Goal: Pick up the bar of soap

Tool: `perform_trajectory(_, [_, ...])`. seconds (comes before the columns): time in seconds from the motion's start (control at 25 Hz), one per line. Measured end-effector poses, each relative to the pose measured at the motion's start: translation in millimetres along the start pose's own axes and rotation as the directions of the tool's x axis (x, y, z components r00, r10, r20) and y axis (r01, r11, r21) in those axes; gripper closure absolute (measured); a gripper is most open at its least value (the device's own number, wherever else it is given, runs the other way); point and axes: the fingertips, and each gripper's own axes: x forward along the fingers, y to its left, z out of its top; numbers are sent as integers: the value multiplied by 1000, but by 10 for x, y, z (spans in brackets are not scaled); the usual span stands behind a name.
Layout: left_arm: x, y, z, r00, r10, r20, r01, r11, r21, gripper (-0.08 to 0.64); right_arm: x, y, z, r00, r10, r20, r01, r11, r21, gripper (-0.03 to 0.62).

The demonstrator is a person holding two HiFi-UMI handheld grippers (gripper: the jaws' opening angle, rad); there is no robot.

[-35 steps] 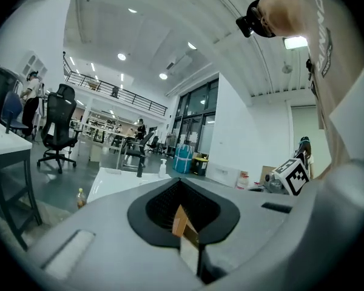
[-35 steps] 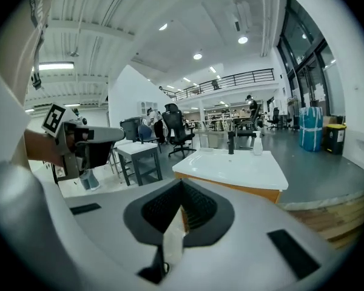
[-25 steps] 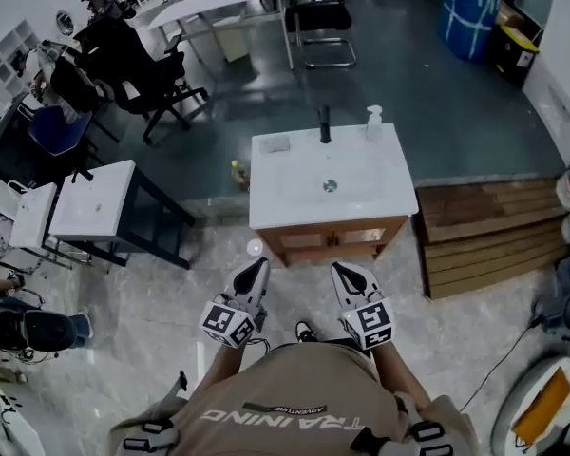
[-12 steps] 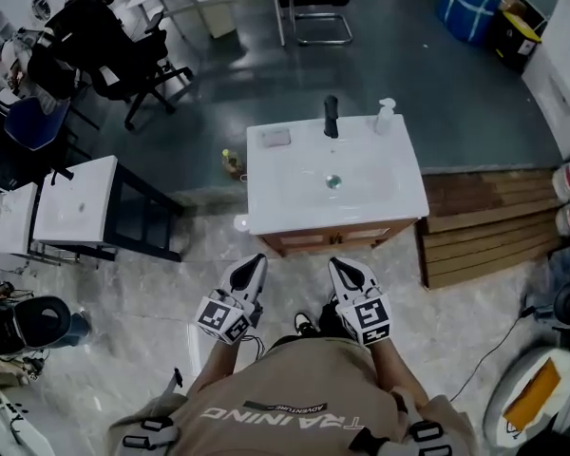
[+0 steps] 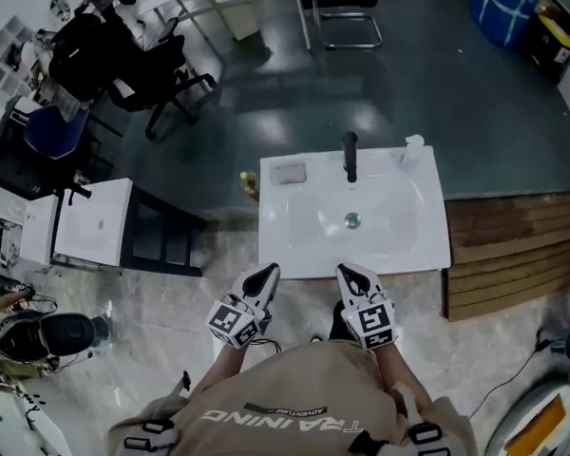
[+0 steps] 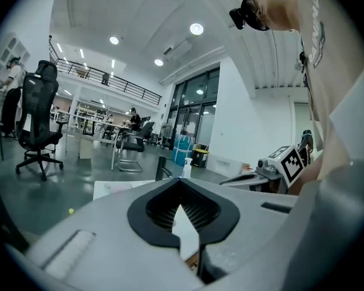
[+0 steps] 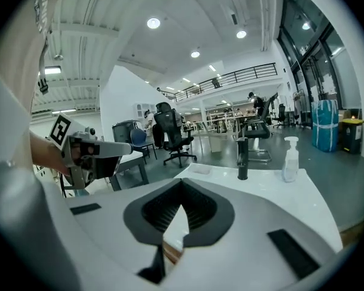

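The pale bar of soap (image 5: 288, 172) lies at the back left corner of the white sink top (image 5: 418, 245), left of the black tap (image 5: 350, 155). In the right gripper view the soap (image 7: 200, 168) shows far off beyond the jaws. My left gripper (image 5: 259, 283) and right gripper (image 5: 353, 278) hover side by side at the sink's front edge, well short of the soap. Both are shut with nothing between the jaws. The left gripper (image 6: 181, 183) and right gripper (image 7: 182, 183) each show their black pads meeting at the tip.
A clear pump bottle (image 5: 410, 150) stands right of the tap. A wooden platform (image 5: 513, 245) lies to the right of the sink. A small white table (image 5: 93, 221) stands to the left, with black office chairs (image 5: 133, 60) beyond it.
The person has stepped forward to the sink. Both grippers now reach its front edge, where before they hung over the floor short of it. Both stay shut.
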Motion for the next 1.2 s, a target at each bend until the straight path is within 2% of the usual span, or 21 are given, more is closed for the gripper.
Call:
perform_trajectory(0.12, [309,171,110,1000,20,-14,-20,1000,20,560,266,-293,224,999,34,32,-35,999,8,589])
perform_trajectory(0.2, [513,275,256,999,32,8,-33,999,25,560,407,-467,306,998,50,40,-50,999,3,589])
perform_trajectory(0.36, [787,435,451,997,63,49,-63,998,-5,560,639,-660,343,995,101,16,-100,995,-27,589])
perform_trajectory(0.56, [963,627,552,995,85,44,-84,996,-23,560,882,-804,462,990,144,-9,-144,988,-54,589])
perform_trajectory(0.8, [997,1019,400,996,84,11,-84,996,-41,560,1092,-837,430,995,86,-40,-88,996,-36,589])
perform_trajectory(1.0, [1079,1244,409,1000,11,7,-11,999,-47,560,1158,-851,679,999,-7,-35,6,999,-34,589])
perform_trajectory(1.2, [1201,1495,362,999,-51,-19,51,999,-19,560,1263,-853,894,997,-78,-6,78,996,-40,589])
